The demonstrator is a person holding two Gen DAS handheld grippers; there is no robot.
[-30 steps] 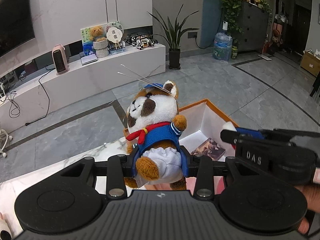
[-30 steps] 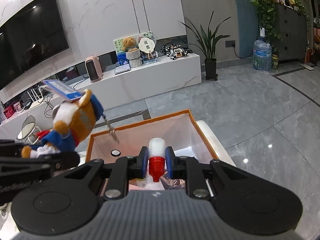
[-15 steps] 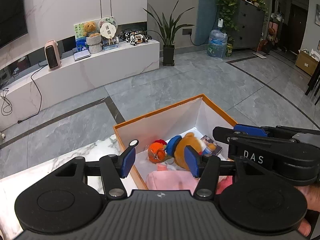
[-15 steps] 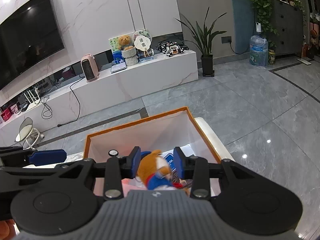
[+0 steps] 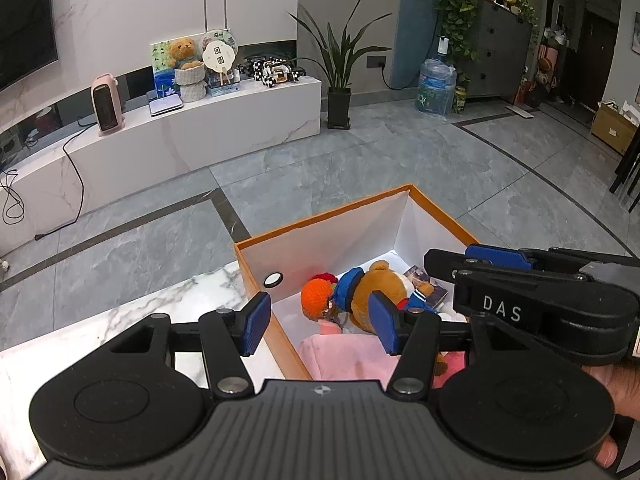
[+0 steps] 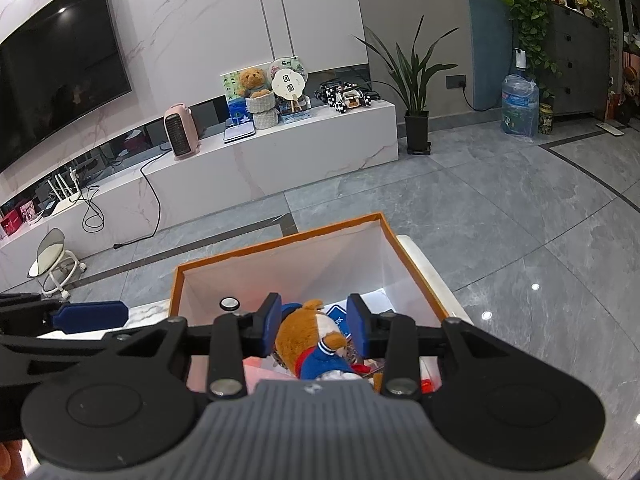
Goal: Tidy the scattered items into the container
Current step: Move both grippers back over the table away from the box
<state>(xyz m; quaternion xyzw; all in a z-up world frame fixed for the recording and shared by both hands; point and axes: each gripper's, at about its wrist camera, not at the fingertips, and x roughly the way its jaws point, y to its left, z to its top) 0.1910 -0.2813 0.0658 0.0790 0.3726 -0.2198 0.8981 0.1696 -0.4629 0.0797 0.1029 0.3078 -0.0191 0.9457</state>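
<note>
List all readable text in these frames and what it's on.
"DAS": white letters on the right gripper's black body, seen from the left wrist view.
Round fan on the TV bench: dark characters, too small to read.
Blue card in the box: white marks, unreadable.
Water jug label: blurred.
Nothing else legible.

A pink heater [image 6: 181, 132] stands near a potted plant [image 6: 416, 92].
</note>
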